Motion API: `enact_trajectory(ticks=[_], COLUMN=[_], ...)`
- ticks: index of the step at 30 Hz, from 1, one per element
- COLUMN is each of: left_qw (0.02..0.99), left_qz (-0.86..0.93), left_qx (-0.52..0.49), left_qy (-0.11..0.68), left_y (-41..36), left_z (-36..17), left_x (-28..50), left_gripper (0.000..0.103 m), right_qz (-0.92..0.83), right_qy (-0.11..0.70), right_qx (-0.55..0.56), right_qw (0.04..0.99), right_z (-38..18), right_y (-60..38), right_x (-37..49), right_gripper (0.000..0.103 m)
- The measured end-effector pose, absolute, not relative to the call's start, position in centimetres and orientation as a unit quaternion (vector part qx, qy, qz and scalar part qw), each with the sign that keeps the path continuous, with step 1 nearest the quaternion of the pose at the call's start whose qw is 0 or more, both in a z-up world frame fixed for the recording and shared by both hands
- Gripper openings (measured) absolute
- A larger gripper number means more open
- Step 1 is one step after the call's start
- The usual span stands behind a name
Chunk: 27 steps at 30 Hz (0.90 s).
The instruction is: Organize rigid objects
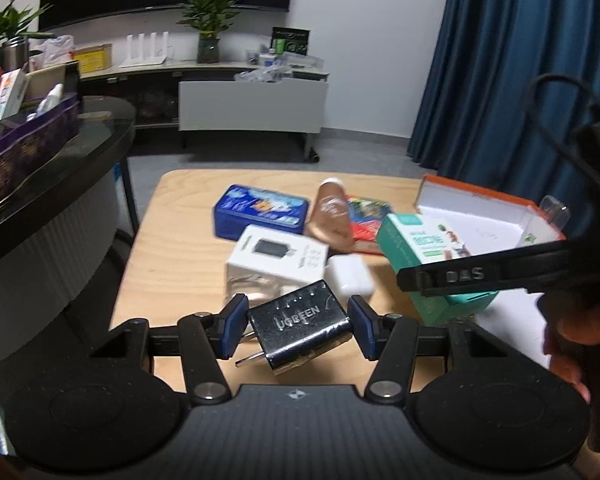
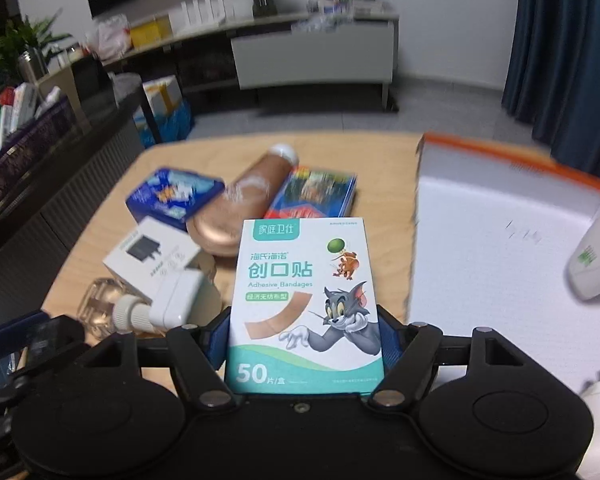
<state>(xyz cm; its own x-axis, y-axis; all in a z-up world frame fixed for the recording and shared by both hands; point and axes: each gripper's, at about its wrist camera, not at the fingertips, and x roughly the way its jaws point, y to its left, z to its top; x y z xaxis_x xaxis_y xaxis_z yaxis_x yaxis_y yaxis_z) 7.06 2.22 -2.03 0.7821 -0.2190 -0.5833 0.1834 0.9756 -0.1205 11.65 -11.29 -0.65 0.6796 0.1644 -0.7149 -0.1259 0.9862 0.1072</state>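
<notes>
Bandage box (image 2: 304, 308) — marked "Adhesive Bandages", "50" — sits clamped in my right gripper (image 2: 304, 344), lifted above the table (image 2: 100, 256) just left of the white tray (image 2: 500, 248). My left gripper (image 1: 298, 330) pinches the black UGREEN charger (image 1: 300, 330). Mid-carry, I judge — next both need lowering into the tray.

Both tongs are matte black: the left tongs (image 1: 298, 326), low in the left wrist view, and the right tongs (image 2: 302, 340), low in the right wrist view, share round black discs, silver screws on the linkage arms and blue finger pads (image 1: 231, 330). At the right edge of the left wrist view, bare fingers (image 1: 568, 360) show beneath a black bar embossed "DAS", with a black cable looping above.
</notes>
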Motion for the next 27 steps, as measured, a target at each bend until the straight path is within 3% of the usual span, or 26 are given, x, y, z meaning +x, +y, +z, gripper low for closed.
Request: enact_trajectory(ticks=[16, 27], left_qw=[0.923, 0.929], left_qz=[-0.243, -0.223], left_qx=[-0.018, -0.025], left_qy=[0.299, 0.293], left_y=[-6.3, -11.7], left_z=[0.0, 2.2], left_x=[7.9, 9.3], left_gripper=[0.055, 0.055], right_qz=[-0.088, -0.074], right_qy=[0.309, 0.294], right_qx=[0.072, 0.093], right_qw=[0.944, 0.948], right_z=[3.6, 3.7], right_y=[-26.0, -32.3], right_x=[1.1, 2.1], right_gripper=[0.084, 0.084])
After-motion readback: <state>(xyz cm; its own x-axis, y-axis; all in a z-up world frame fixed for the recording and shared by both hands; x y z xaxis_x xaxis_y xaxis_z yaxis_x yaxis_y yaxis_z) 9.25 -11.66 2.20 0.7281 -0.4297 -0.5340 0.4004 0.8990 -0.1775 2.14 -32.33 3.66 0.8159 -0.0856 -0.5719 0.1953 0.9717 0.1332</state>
